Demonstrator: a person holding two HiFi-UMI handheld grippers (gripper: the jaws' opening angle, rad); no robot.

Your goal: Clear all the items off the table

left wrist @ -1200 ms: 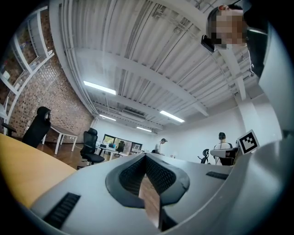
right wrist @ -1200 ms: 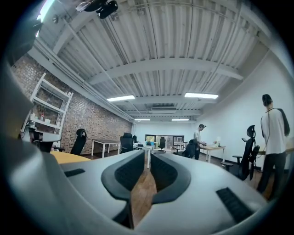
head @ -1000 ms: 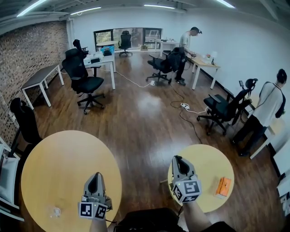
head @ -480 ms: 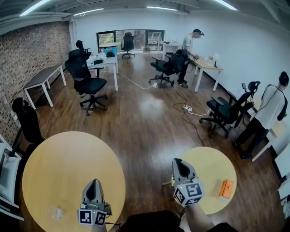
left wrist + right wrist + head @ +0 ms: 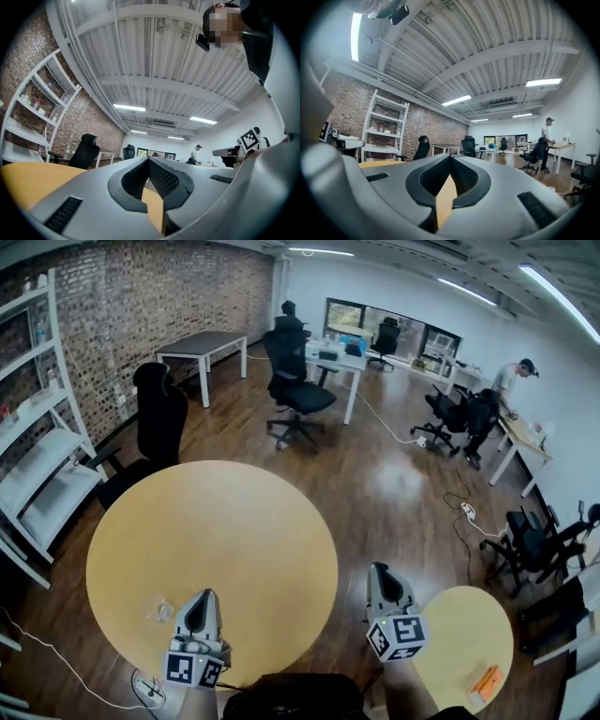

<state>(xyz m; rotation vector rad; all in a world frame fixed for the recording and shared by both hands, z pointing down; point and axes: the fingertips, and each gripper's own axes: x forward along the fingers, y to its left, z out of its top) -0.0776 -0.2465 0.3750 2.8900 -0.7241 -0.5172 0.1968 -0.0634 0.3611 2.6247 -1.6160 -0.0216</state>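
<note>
A long office with a brick wall along the upper left, dark wood floor and desks toward the upper right; a big round table (image 5: 216,521) fills the middle of the head view, and a small round table (image 5: 464,629) sits at the lower right.

The left gripper (image 5: 204,601) hovers over the near edge of the big table, jaws pressed together with nothing between them. The right gripper (image 5: 380,573) hangs over the floor between the two tables, jaws likewise shut and empty.

The only thing on the big table is a small clear object (image 5: 157,608), lying just left of the left gripper's tip and near the table's bottom-left edge. The left hand is much the nearer, so it would probably have to swing its jaws leftward and part them. An orange box (image 5: 485,682) lies on the small table, at the lower right of the right gripper, near that table's bottom rim.

The clear object is too small and faint to tell its shape or long axis. Neither gripper view shows it or the box; both look out over tabletop toward the room and ceiling.
</note>
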